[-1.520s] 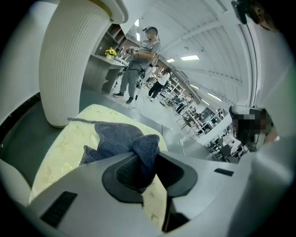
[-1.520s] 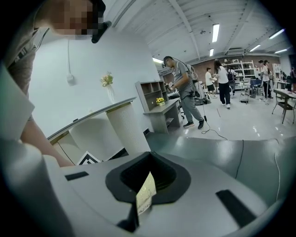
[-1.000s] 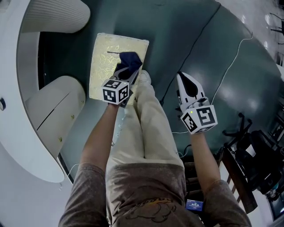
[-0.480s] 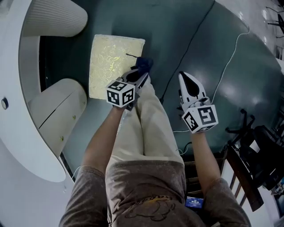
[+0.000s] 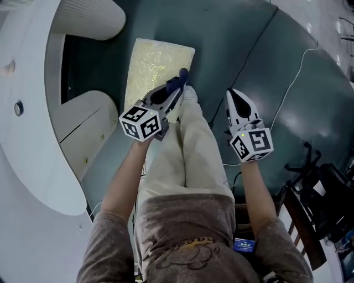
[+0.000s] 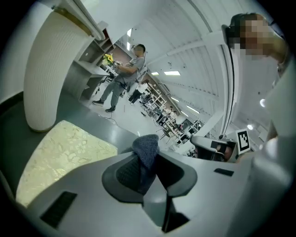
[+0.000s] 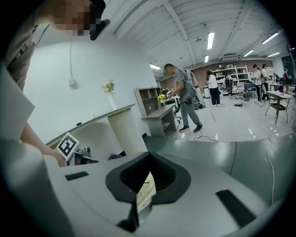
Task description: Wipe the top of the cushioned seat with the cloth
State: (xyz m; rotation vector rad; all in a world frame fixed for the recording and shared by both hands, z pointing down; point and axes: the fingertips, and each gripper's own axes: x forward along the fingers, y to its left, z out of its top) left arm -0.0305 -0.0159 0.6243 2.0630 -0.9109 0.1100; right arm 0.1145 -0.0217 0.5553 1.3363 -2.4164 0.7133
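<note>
The cushioned seat [image 5: 156, 69] is a pale yellow patterned pad on the dark floor, and it lies low on the left in the left gripper view [image 6: 60, 155]. My left gripper [image 5: 181, 76] hovers at the seat's right edge, shut on a bunched dark blue cloth [image 6: 147, 149] that pokes up between its jaws. The cloth [image 5: 182, 73] looks lifted off the pad. My right gripper [image 5: 232, 94] hangs apart to the right over bare floor, its jaws meeting at the tip [image 7: 149, 156] with nothing held. A sliver of the yellow seat [image 7: 146, 190] shows through them.
My own legs [image 5: 188, 149] stand between the two grippers. White curved furniture [image 5: 33, 143] and a ribbed white backrest [image 5: 88, 16] lie at the left. A thin cable [image 5: 287, 83] crosses the floor on the right, near a black chair [image 5: 326, 199]. A person [image 7: 185, 97] stands far off.
The left gripper lifted the cloth off the seat top and drew it toward the seat's right edge. The right gripper stayed about where it was.
</note>
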